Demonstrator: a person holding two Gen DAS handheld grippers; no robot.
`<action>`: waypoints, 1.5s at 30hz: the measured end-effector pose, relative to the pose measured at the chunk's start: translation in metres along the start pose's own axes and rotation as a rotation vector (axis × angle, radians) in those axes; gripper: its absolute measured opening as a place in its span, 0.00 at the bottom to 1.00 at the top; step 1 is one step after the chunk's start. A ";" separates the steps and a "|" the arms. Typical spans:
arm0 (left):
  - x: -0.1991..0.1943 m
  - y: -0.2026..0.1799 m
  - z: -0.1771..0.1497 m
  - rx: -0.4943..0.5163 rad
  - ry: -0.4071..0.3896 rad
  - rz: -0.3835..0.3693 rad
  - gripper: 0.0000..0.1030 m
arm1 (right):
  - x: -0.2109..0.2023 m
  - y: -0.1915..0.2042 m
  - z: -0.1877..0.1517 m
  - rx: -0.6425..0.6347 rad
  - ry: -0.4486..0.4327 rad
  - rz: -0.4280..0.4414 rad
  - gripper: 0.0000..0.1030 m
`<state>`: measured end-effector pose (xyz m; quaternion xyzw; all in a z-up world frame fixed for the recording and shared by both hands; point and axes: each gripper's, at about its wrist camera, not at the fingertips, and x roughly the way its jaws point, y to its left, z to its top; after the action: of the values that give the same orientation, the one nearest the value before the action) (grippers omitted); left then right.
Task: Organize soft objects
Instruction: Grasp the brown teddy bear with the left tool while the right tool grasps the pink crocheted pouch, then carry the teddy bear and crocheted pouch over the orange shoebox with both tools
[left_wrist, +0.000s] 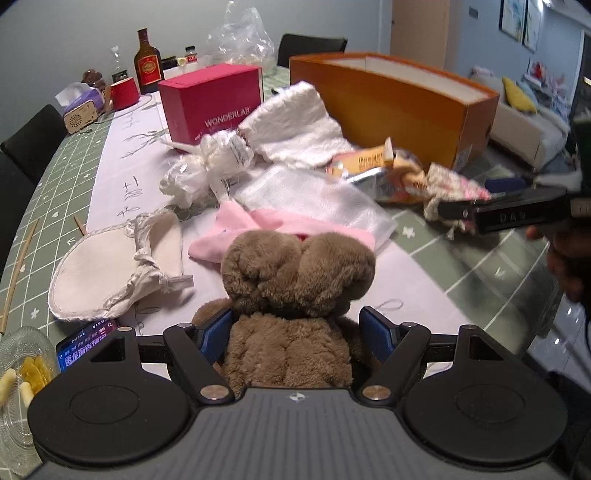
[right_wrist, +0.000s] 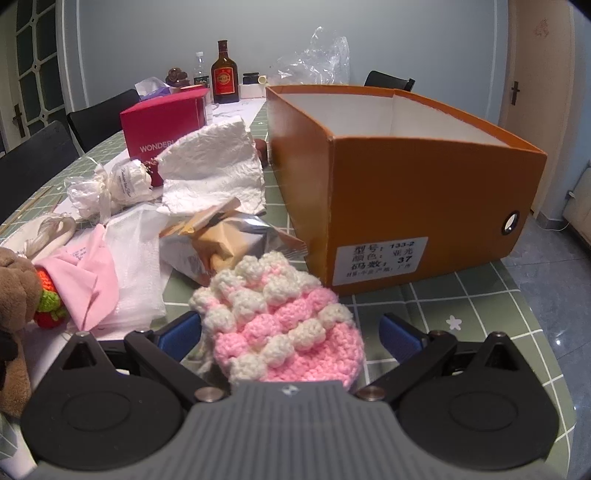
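The green-checked table (right_wrist: 461, 295) carries everything, and the biggest thing on it is the open orange shoebox (right_wrist: 406, 192), standing toward its far right edge with its labelled end facing the right gripper (right_wrist: 291, 332). That is where I would judge the soft things are meant to go, and the right hand is clearly the nearer one: the box mouth lies straight ahead and slightly right of its fingers, with only bare table between. In front of the box's left wall sits a crumpled white towel (right_wrist: 214, 166), then a foil snack packet (right_wrist: 229, 236) and a pink cloth (right_wrist: 88, 273), all crowding the middle of the table and lying between the left gripper (left_wrist: 295, 332) and the box. The left gripper's fingers are closed narrow against the body of a brown plush bear (left_wrist: 295, 295), its head pointing away from the fingers toward the clutter. The right gripper's fingers stand wide, with a pink-and-white crocheted pouch (right_wrist: 280, 321) lying between them, its long axis running forward; neither pad seems to touch it. A magenta box (left_wrist: 214, 99) stands further back.
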<state>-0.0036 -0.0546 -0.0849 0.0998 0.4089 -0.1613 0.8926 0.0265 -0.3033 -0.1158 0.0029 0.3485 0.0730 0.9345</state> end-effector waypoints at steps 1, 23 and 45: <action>0.002 0.000 0.000 -0.002 0.006 -0.005 0.87 | 0.002 -0.001 -0.001 0.004 0.006 0.008 0.97; -0.011 0.008 0.003 0.001 -0.004 -0.032 0.56 | -0.010 -0.006 -0.007 0.033 -0.036 0.076 0.58; -0.060 0.004 0.037 0.053 -0.213 -0.023 0.54 | -0.065 0.001 0.015 -0.019 -0.145 0.111 0.57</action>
<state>-0.0131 -0.0497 -0.0150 0.1011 0.3082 -0.1923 0.9262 -0.0130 -0.3104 -0.0620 0.0186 0.2783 0.1277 0.9518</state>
